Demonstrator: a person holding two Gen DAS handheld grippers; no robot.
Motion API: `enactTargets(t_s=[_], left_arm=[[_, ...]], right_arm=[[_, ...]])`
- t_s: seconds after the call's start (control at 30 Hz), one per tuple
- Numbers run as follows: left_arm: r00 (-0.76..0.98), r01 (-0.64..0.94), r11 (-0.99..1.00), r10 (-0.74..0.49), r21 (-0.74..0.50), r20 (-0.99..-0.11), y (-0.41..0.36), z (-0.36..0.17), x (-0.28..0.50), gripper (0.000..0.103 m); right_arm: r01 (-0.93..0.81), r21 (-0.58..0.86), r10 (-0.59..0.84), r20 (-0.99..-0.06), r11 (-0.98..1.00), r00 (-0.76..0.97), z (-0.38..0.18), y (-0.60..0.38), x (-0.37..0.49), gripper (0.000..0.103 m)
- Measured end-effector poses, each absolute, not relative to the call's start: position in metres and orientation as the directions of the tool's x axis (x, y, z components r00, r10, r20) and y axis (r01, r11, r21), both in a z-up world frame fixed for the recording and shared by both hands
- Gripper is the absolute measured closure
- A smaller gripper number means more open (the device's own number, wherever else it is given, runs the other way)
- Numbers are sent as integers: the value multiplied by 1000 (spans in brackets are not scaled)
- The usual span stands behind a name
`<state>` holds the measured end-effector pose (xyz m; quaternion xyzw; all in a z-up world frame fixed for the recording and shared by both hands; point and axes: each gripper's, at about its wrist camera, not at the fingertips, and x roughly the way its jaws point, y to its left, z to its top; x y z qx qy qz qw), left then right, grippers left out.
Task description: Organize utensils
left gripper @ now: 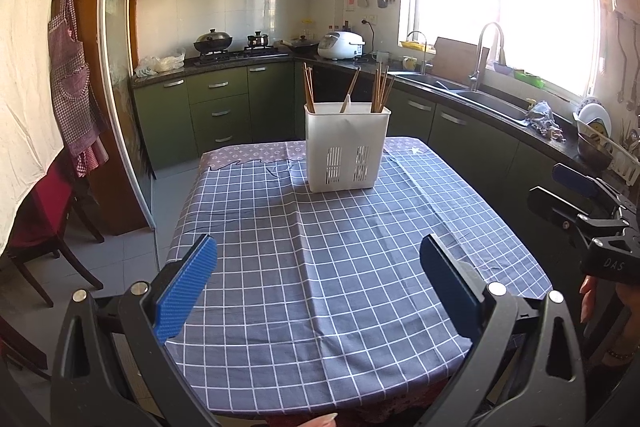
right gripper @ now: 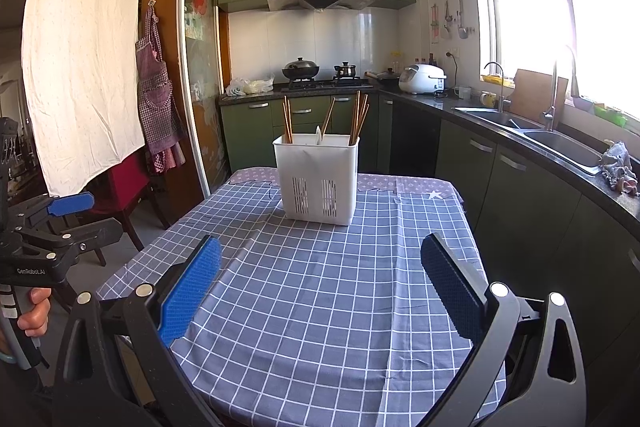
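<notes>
Item: white plastic utensil caddy with slotted front vents (left gripper: 347,147), standing upright toward the far end of the table, on a blue-grey checked tablecloth (left gripper: 320,267). Contents: brown wooden chopsticks (left gripper: 308,87) in three loose clusters (left, middle, right compartments, as far as the rims show), plus one pale utensil tip (right gripper: 318,135) beside the middle stick; its type cannot be told.

Left gripper (left gripper: 318,259): blue-padded fingers spread wide, nothing between them, hovering over the near cloth, well apart from the caddy.

Right gripper (right gripper: 320,263): likewise wide and empty, aimed at the caddy.

Step in hand (a judgement): either the start or the finish. No loose utensil lies on the cloth, so sorting appears done, or it must take place within the caddy. The next move, if any, calls for advancing one claw above the rim and narrowing it on a single stick.

View differences: the left wrist view shows the dish rack (left gripper: 600,143) at far right; the right wrist view shows the striped ceiling and the hand (right gripper: 34,315) holding the left gripper's handle.
</notes>
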<state>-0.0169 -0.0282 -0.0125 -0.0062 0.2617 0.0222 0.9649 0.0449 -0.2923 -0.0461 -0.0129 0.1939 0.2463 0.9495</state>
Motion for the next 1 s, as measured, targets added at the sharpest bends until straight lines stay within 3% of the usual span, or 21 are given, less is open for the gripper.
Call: enactTargets(t_s=[0.43, 0.63, 0.8, 1.0], left_arm=[[866, -31, 998, 3, -48, -499, -24, -14, -15, 7], [891, -11, 999, -9, -42, -453, -26, -14, -19, 7], [847, -37, 998, 5, -49, -532, -20, -26, -1, 7], [823, -98, 995, 62, -33, -565, 0, -47, 32, 7]], right_arm=[[-480, 71, 467, -392, 874, 793, -50, -287, 51, 5], [-481, 75, 468, -401, 873, 787, -52, -286, 55, 5], [-482, 87, 472, -415, 872, 778, -56, -284, 61, 5], [-456, 82, 439, -461, 886, 771, -72, -283, 83, 5]])
